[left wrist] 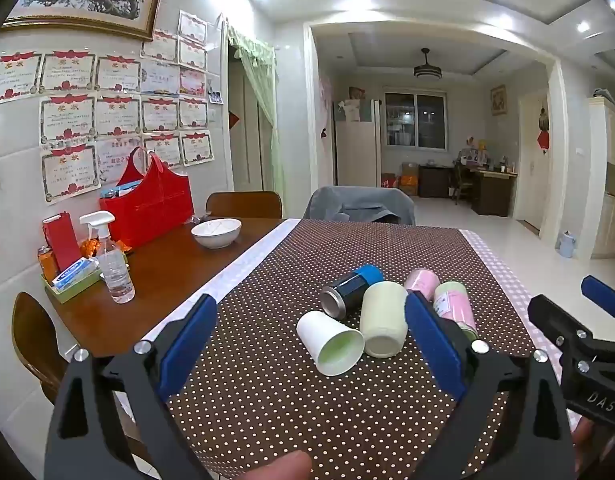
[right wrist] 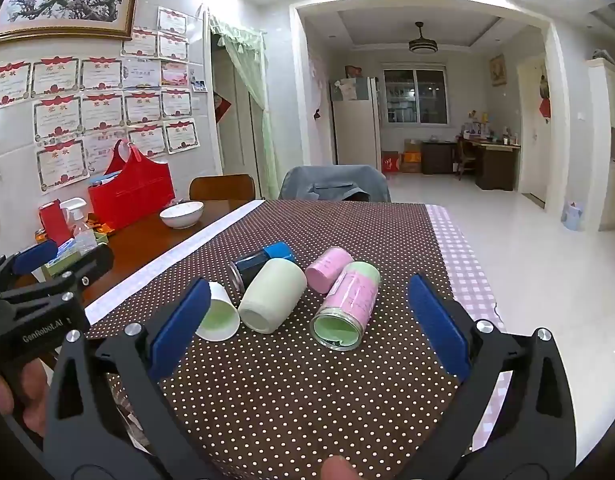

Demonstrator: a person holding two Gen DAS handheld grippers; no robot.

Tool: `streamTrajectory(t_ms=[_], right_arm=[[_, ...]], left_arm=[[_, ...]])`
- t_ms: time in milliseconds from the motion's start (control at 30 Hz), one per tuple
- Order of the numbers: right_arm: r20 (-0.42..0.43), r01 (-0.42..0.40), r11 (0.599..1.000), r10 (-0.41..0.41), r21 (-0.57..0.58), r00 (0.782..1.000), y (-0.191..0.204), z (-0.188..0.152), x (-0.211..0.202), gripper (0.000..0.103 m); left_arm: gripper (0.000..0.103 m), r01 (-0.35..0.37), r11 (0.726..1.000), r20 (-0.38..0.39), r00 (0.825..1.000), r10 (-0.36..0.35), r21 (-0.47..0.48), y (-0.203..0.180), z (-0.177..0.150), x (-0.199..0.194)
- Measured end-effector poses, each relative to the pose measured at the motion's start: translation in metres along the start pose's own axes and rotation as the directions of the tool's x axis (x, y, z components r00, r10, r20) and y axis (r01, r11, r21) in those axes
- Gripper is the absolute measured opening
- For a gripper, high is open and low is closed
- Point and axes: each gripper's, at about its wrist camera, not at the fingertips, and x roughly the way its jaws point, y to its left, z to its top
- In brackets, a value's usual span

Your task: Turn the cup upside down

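We see five cups lying on their sides in a loose cluster on the brown polka-dot cloth (left wrist: 267,380) that covers the right part of the desk (left wrist: 167,280). Nearest our left claw (left wrist: 311,334) is a white paper cup (left wrist: 329,342), its green-lined mouth facing us; it lies between the spread blue pads (left wrist: 187,336), which do not touch it. Just beside it is a cream cup (left wrist: 383,318) with its base toward us, and behind that a dark cup with a blue end (left wrist: 353,286). A pink cup (right wrist: 329,266) and a pink-and-green cup (right wrist: 347,306) lie to the right, the latter between the fingers of our right claw (right wrist: 309,326), which is also wide open and holds nothing. Whether the pink pair touch each other is hard to say in the fisheye view. On the bare wood at left stand a white bowl (left wrist: 216,232), a spray bottle (left wrist: 111,264) and a red bag (left wrist: 149,204) (against the wall).
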Motion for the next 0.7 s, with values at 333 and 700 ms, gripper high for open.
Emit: streamTrajectory(t_ms=[333, 700], right_arm=[[0.003, 0.002, 1.0, -0.002, 0.0, 1.0, 0.0007, 0.004, 0.0008, 0.097], [0.001, 0.004, 1.0, -0.004, -0.001, 1.0, 0.0039, 0.0046, 0.0014, 0.097]], left_arm=[[0.093, -0.002, 1.0, -0.001, 1.0, 0.002, -0.002, -0.002, 0.0006, -0.0032], [0.093, -0.002, 1.0, -0.005, 1.0, 0.002, -0.001, -0.0052, -0.0009, 0.003]])
